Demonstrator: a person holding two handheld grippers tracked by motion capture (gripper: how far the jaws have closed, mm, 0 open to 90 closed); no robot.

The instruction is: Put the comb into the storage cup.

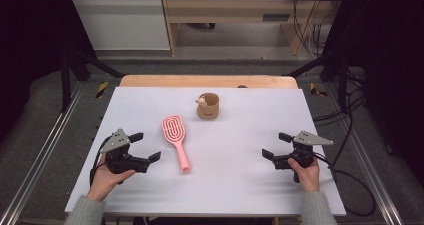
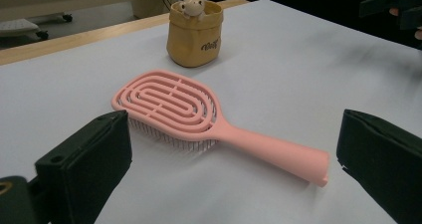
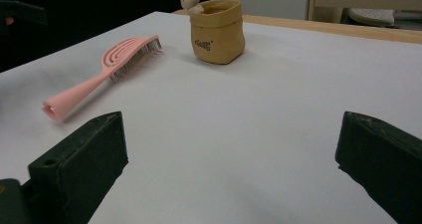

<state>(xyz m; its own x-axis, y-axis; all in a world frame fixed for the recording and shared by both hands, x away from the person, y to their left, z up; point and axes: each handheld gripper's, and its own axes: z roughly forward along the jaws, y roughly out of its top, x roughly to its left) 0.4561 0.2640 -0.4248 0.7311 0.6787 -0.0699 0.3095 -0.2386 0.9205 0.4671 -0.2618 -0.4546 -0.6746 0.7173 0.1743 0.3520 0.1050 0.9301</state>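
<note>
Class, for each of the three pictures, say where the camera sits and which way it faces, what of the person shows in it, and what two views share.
High view: above the person's side, looking forward and down at the white table; both forearms, left hand-held gripper and right hand-held gripper show.
Left gripper view: low, looking between its open black jaws at the pink hairbrush.
Right gripper view: low, looking between its open jaws across the table.
Shared: both gripper views show the hairbrush and the tan pouch.
</note>
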